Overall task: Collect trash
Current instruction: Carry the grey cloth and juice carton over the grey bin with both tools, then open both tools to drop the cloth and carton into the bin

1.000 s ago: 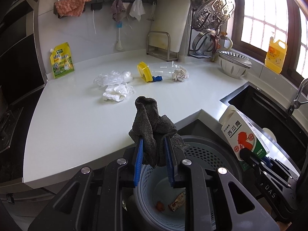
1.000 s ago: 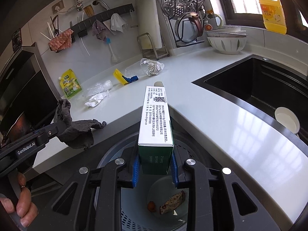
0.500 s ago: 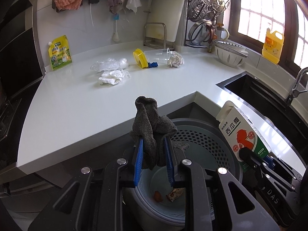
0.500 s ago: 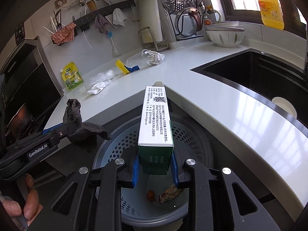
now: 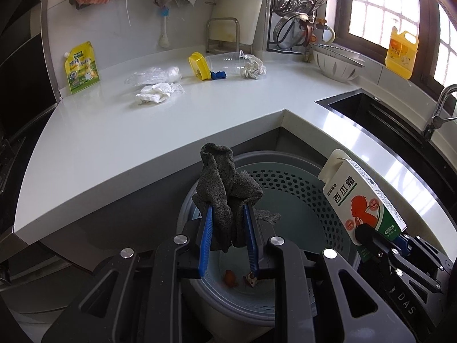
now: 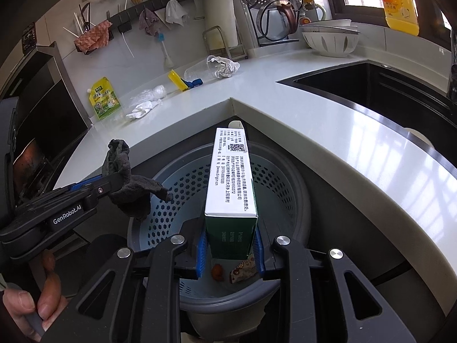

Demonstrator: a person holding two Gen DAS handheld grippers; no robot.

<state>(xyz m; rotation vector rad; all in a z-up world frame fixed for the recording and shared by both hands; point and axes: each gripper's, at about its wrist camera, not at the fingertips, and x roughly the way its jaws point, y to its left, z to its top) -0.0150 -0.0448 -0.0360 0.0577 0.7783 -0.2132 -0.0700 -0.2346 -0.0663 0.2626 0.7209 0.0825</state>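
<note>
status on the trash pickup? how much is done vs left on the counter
Done: a wrapper and an orange scrap lie in the bin.
In hand: left claw grips a dark rag, right claw a carton, both above the bin, not released.
Left on the counter: crumpled tissue, clear plastic wrap, plastic cup with yellow lid, wadded paper.
</note>
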